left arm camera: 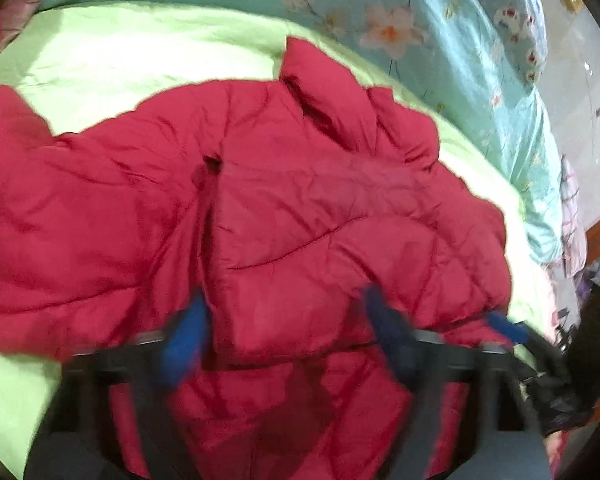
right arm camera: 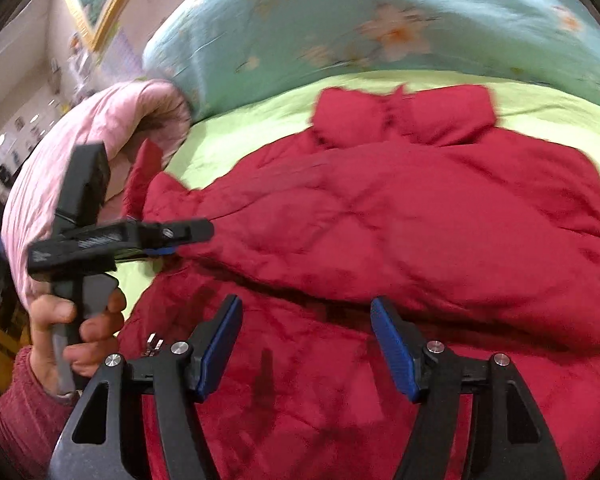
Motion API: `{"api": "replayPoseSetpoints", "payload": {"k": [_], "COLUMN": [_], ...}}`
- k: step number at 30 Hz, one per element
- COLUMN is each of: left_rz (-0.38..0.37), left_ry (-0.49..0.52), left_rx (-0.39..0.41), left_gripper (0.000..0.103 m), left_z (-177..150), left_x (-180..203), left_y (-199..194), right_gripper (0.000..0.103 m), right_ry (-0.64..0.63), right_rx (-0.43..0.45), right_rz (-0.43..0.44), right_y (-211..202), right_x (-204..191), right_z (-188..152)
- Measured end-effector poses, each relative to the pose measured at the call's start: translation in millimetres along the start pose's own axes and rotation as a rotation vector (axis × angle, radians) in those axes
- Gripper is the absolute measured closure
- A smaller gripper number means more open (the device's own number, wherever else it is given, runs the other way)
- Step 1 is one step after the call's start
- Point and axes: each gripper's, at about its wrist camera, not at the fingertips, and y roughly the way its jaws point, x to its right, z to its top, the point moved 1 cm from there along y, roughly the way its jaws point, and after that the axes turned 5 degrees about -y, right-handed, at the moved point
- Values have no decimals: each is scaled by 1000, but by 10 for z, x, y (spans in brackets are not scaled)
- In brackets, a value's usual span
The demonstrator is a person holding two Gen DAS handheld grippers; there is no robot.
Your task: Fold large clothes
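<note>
Blurred left gripper (left arm camera: pixel 284 320) jaws astride red jacket (left arm camera: pixel 300 208) fold

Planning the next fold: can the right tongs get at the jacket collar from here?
Probably yes. The right tongs stand open over the red jacket, and nothing lies between them and the collar at its far end.

My left gripper (right arm camera: pixel 188 236) angled downward, held in my left hand (right arm camera: pixel 74 332), pink sleeve (right arm camera: pixel 16 412) at wrist, jaws partly apart, my right gripper (right arm camera: pixel 306 344) angled down, blue pads (right arm camera: pixel 394 354) spread wide, nothing clamped

Red quilted jacket (right arm camera: pixel 400 216) lies rumpled, collar away.
</note>
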Motion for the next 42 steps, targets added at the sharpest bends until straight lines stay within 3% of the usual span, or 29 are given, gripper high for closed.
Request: {"api": "replayPoseSetpoints", "payload": {"k": [2,7,11,17,25,30,35,39,42], "left_rz": [8,59,88,122,143,138,159,157,168], "left_ry": [18,69,77,106,121,130,145,139,136], "left_rx": [13,77,62,69,74,81,85,90,113], "left_gripper": [74,82,82,82,78,77,75,68,59], "left_z": [-5,-3,-34,-33,-55,-64,-71,-96,-138], "left_x": [13,-52,-183,-133,-173,-208,-162,-143,-146], "left_y": [24,-162,-154,-67,107,153,142,-14,-174], "right_gripper": [35,35,35,37,37,37,37,37,34], "right_ry": [30,98,105,109,118,89,101,106,102], "right_rx": [30,118,97,-31,-105,-114,-112,-104,-45], "right_rz": [-31,-102,-201,-313,-346,-394,-382,-394,-365], "right_y": [-154,-483,-430,32,378,475,448,313,114], "right_x": [143,516,779,1094,1311,1296,1308,1205,1006], "right_z": [8,146,277,302,244,208,196,242,269]}}
